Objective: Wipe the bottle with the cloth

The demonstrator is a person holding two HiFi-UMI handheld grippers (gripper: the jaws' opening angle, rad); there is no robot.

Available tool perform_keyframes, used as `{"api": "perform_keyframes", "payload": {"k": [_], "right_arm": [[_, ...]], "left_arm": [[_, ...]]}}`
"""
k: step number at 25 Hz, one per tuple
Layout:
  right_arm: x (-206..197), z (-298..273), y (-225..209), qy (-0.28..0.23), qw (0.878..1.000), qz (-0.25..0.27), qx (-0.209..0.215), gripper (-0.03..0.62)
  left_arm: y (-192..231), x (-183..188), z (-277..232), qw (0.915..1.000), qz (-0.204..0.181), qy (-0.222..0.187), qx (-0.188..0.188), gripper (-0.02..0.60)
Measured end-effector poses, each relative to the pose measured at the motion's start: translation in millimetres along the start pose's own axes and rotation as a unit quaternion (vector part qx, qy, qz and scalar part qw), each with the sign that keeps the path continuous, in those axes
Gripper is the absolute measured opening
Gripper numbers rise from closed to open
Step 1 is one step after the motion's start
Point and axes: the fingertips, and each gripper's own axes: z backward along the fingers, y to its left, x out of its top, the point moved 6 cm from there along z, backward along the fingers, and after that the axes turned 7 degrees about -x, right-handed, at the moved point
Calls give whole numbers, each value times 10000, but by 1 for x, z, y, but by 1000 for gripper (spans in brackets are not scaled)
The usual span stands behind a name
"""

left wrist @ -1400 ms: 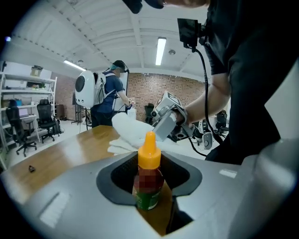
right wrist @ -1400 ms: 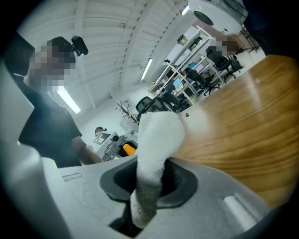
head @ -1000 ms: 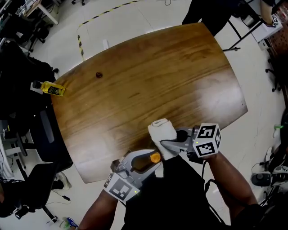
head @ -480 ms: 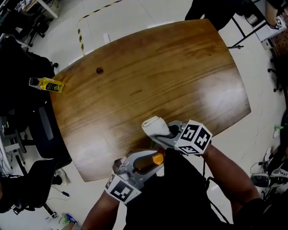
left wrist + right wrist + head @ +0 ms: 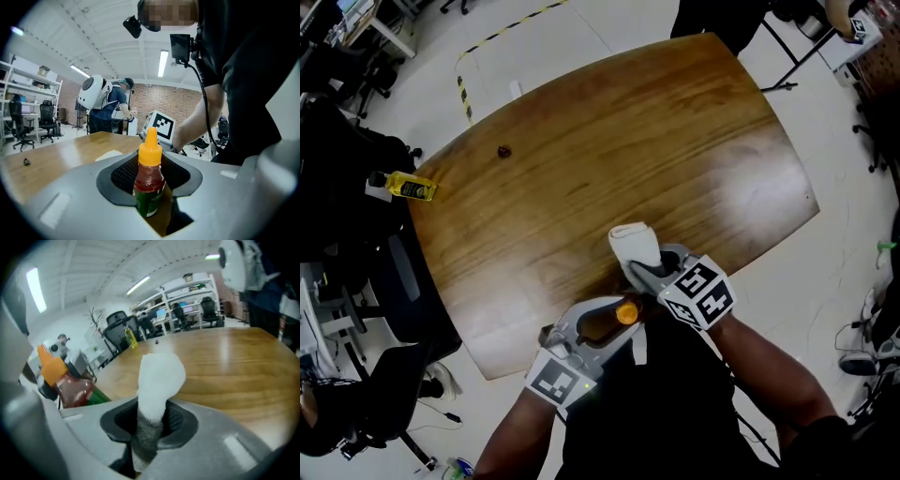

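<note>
My left gripper [image 5: 602,323] is shut on a small sauce bottle [image 5: 149,180] with red contents, a green label and an orange cap [image 5: 625,312]. It holds the bottle above the table's near edge. My right gripper [image 5: 649,272] is shut on a rolled white cloth [image 5: 635,246], whose free end sticks out over the table. In the right gripper view the cloth [image 5: 157,383] stands between the jaws, and the bottle [image 5: 65,383] shows to its left, close beside it but apart from it.
The wooden table [image 5: 609,150] carries a small dark object [image 5: 503,151] near its far left side. A yellow bottle [image 5: 405,187] lies on a dark surface left of the table. Office chairs and another person stand around the room.
My right gripper with the cloth swung left, then back right and nearer to the bottle's cap. The left gripper with the bottle shifted slightly right.
</note>
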Motion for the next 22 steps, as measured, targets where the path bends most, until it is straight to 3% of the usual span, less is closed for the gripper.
{"api": "perform_keyframes", "payload": {"k": [2, 3, 5, 7, 9, 12, 17, 22], "right_arm": [[-2, 24, -7, -735, 9929, -923, -136, 74], [-5, 38, -8, -1113, 9836, -1411, -160, 74], [-18, 61, -4, -1834, 9538, -2378, -88, 74], [-38, 79, 10, -2411, 9166, -3189, 116, 74], [-59, 89, 32, -2824, 8866, -3645, 356, 74], [-79, 94, 68, -3303, 8601, -3835, 631, 74], [-73, 81, 89, -3653, 8555, -3660, 282, 74], [-78, 72, 89, -3625, 8652, -3463, -23, 74]], "left_arm": [[2, -2, 1, 10000, -36, -21, -38, 164], [3, -3, 2, 10000, -35, -39, -58, 166], [6, -4, 4, 9998, 44, -167, -48, 167], [6, -4, 5, 9992, 269, -309, 38, 167], [5, -1, 4, 9983, 442, -373, 87, 168], [2, 1, 2, 9981, 468, -408, 43, 169], [1, 1, 0, 9977, 516, -427, 104, 169], [-2, 1, -1, 9974, 501, -498, 164, 169]]}}
